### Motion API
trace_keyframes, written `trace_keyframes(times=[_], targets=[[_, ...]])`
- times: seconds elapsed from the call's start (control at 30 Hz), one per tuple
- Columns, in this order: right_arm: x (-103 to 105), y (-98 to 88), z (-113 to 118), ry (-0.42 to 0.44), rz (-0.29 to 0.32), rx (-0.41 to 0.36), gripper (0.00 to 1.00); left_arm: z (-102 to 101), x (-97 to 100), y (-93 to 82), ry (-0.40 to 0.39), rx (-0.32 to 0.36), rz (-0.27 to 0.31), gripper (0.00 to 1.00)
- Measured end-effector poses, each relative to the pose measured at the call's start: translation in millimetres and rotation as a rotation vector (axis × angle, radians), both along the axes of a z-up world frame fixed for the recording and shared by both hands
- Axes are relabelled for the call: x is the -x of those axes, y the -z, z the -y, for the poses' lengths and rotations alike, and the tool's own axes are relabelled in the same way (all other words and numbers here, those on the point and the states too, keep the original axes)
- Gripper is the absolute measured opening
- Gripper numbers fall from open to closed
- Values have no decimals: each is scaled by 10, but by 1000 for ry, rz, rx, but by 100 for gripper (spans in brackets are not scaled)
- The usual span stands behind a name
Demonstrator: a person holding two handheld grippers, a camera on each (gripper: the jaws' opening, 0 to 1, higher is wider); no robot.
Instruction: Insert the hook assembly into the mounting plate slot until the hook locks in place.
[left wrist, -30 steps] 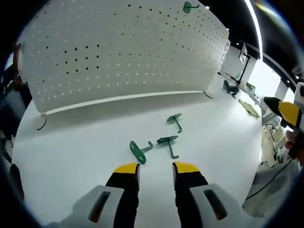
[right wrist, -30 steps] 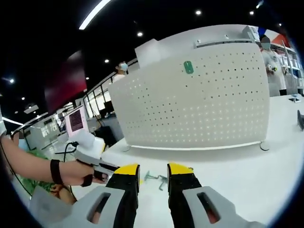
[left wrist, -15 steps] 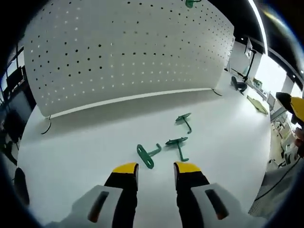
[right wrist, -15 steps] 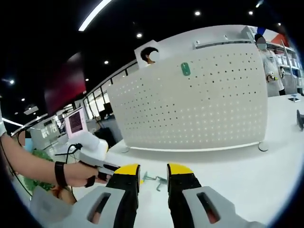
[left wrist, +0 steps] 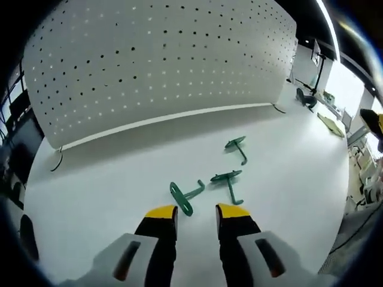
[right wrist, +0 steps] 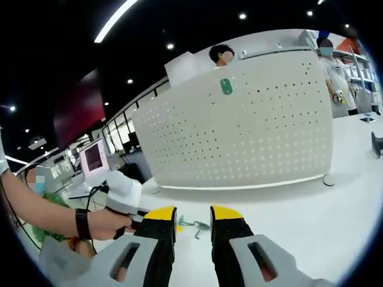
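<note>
Three green hooks lie loose on the white table in front of your left gripper, whose yellow-tipped jaws stand apart with nothing between them. The nearest hook, a flat oval plate with a bent stem, rests just beyond the left jaw's tip; the middle hook lies just beyond the right jaw's tip, its stem pointing back toward you; the far hook sits a little farther on, toward the pegboard. The hooks look like smooth moulded plastic, each a thin plate joined to a slim angled arm. Behind them the white pegboard, a matte sheet pierced by regular rows of small round holes, stands upright on the glossy white table. In the right gripper view, your right gripper is likewise parted and holding nothing, the hooks glimpsed low between its jaws, and a mounted green hook sits high on the pegboard. Your left hand, wearing a dark wristband, holds the other gripper at the left.
</note>
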State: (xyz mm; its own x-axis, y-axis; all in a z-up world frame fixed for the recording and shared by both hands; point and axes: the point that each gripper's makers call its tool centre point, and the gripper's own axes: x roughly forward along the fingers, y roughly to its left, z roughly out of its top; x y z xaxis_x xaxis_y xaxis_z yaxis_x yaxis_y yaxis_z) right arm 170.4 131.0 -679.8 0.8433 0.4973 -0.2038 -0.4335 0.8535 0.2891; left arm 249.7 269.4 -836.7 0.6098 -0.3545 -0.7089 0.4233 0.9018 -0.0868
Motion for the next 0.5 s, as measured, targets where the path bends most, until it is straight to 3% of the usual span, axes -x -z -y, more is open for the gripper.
trace_keyframes(times=[0.43, 0.5], targets=[[26, 83, -30, -13, -25, 11, 22, -59, -71, 110, -24, -14, -24, 19], [30, 97, -23, -9, -30, 10, 22, -65, -85, 121, -24, -13, -27, 14]])
